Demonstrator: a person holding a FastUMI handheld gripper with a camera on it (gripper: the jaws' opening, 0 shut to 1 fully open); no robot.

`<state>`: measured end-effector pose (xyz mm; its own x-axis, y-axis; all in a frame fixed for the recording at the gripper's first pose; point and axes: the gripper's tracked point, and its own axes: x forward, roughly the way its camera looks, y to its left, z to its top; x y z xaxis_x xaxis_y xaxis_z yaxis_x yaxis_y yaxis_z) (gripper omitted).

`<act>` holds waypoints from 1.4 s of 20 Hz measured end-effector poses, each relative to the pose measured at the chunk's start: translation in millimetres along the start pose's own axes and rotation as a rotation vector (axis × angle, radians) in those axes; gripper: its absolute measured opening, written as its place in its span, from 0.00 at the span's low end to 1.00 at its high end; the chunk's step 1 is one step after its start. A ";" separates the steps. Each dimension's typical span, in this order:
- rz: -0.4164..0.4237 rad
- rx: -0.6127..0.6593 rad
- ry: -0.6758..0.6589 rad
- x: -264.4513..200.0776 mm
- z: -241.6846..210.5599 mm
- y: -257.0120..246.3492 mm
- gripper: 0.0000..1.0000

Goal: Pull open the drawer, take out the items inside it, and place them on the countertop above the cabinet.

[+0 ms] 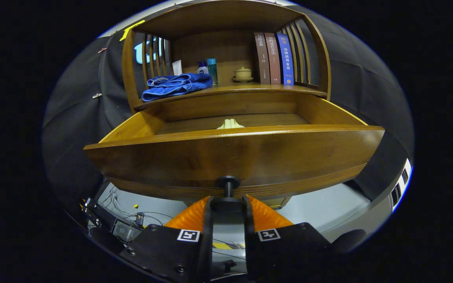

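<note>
The tool (228,204) is closed on the round dark knob (228,182) of the glossy brown wooden drawer (234,151), one finger pressing each side of it. The drawer stands pulled out, and a pale ridged item (230,124) lies on its smooth floor near the back. Above, on the wooden table (250,89) of the slatted cabinet, rest a crumpled blue towel (176,85), small bottles (208,69), a cream lidded cup (243,73) and three upright books (274,58), with black cloth behind.
</note>
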<state>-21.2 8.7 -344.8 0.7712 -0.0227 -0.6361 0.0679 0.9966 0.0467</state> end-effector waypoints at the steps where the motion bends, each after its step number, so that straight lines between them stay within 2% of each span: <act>1: 0.005 0.006 0.007 -0.2 -2.1 1.1 0.44; 5: 0.012 0.023 0.008 -20.6 -1.1 2.3 0.91; 7: 0.007 0.005 -0.041 -39.8 23.2 5.0 0.87; 9: 0.011 -0.033 -0.107 -56.9 62.7 12.5 0.91; 11: 0.050 -0.054 -0.180 -69.3 101.4 23.0 0.95; 12: 0.062 -0.043 -0.207 -70.2 123.2 24.6 0.98; 15: 0.093 0.007 -0.228 -49.6 175.4 28.4 0.99; 19: 0.067 -0.039 -0.091 9.6 196.1 24.8 0.99; 25: 0.021 -0.032 0.234 89.6 164.4 14.1 0.98; 28: -0.008 -0.050 0.363 113.0 144.2 6.0 0.94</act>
<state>157.6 0.7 -305.4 0.4956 -0.0095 -0.8685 0.0347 0.9994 0.0088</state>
